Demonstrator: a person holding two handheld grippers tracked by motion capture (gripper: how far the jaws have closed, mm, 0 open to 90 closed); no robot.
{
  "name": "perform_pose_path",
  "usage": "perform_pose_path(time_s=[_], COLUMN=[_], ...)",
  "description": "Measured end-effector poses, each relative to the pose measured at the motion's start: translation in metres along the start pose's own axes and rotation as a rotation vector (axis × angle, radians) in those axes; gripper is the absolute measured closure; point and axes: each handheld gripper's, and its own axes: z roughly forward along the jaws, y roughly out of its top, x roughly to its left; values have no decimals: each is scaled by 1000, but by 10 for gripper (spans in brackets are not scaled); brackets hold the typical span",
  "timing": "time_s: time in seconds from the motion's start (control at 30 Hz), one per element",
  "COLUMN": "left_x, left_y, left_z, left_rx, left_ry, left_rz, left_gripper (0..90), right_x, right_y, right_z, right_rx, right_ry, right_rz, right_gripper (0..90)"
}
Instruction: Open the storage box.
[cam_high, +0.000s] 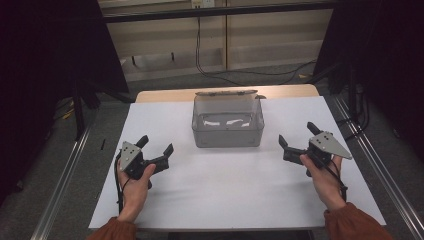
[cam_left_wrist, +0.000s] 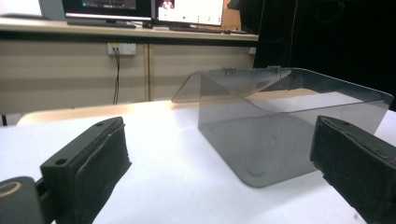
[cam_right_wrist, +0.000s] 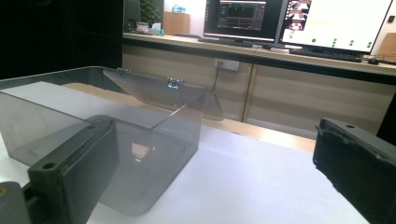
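Note:
A clear grey plastic box (cam_high: 228, 124) stands in the middle of the white table (cam_high: 235, 185), its hinged lid (cam_high: 226, 93) swung open toward the back. Nothing lies inside it that I can make out. My left gripper (cam_high: 156, 142) rests low at the box's front left, open, nothing between its jaws. My right gripper (cam_high: 297, 134) is held at the box's front right, also open and empty. From the left gripper view the box (cam_left_wrist: 285, 121) sits ahead and to the right, between the black pads (cam_left_wrist: 100, 163). From the right gripper view the box (cam_right_wrist: 102, 126) sits ahead and to the left.
The white sheet covers a wooden tabletop (cam_high: 160, 95) whose far edge shows behind the box. Metal rails (cam_high: 65, 175) run along both sides on the floor. Cables (cam_high: 225, 75) trail on the floor beyond. Monitors (cam_right_wrist: 299, 21) stand on a counter at the back.

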Motion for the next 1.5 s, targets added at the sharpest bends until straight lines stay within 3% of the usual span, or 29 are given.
perform_pose_path(time_s=[0.27,0.37,0.53,0.93,1.1,1.27,1.33,1.5], left_x=[-3,-4,-8,-10,-11,-11,-11,-9], left_y=[-3,-4,-6,-12,-13,-17,-17,-19], left_z=[-12,-17,-24,-41,-47,-48,-47,-44], left_rx=[2,6,14,27,33,38,35,28], left_ry=[6,15,2,13,25,29,32,43], left_rz=[-5,30,45,13,16,28,14,14], left_gripper=[40,40,38,37,37,37,37,29], right_x=[-3,-3,-3,-3,-4,-10,-12,-9], right_y=[-2,-3,-8,-22,-28,-34,-38,-40], right_z=[-15,-22,-33,-55,-64,-73,-77,-79], right_rx=[-9,-8,-6,26,37,34,48,43], right_ry=[-4,-12,-18,-46,-62,-94,-105,-93], right_rz=[10,14,8,39,20,20,19,4], right_gripper=[0,0,0,0,0,0,0,0])
